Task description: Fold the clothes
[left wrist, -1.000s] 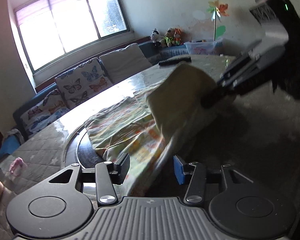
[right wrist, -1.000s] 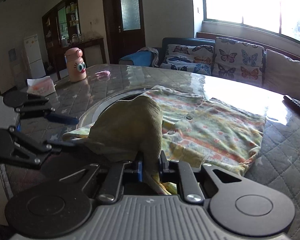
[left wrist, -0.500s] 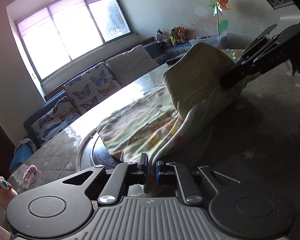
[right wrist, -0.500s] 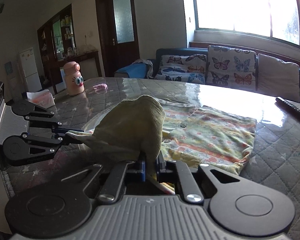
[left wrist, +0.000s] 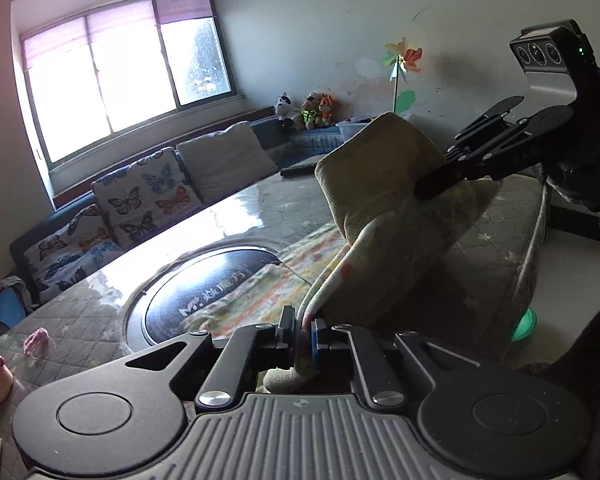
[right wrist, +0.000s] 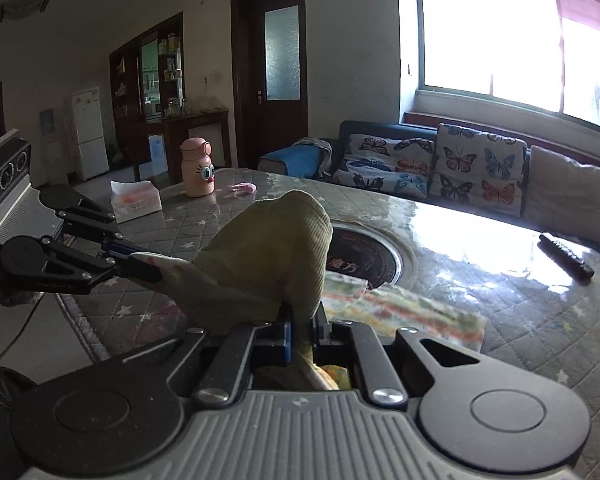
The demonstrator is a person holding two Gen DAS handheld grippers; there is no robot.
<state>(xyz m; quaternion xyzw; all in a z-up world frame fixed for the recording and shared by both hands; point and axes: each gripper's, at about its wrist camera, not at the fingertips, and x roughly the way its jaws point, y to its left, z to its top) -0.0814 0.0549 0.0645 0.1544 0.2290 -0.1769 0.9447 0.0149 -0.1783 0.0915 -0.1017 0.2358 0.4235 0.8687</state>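
Lifted higher off the bench (right wrist: 540,320) than a second ago: garment (left wrist: 384,200), left gripper (left wrist: 302,332) and right gripper (right wrist: 302,330) fingers each clamped on its hem; tail trailing over dark round inset (left wrist: 204,280).

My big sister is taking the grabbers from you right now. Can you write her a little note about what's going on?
Left gripper: jaws shut on the shirt's edge.
Right gripper: jaws shut on another part of that edge.
Shirt: near part lifted between both grippers, far part lying on the table.
Done: both grips are set.
Left: probably carry the lifted part over the flat part, lay it down, release, finish folding.
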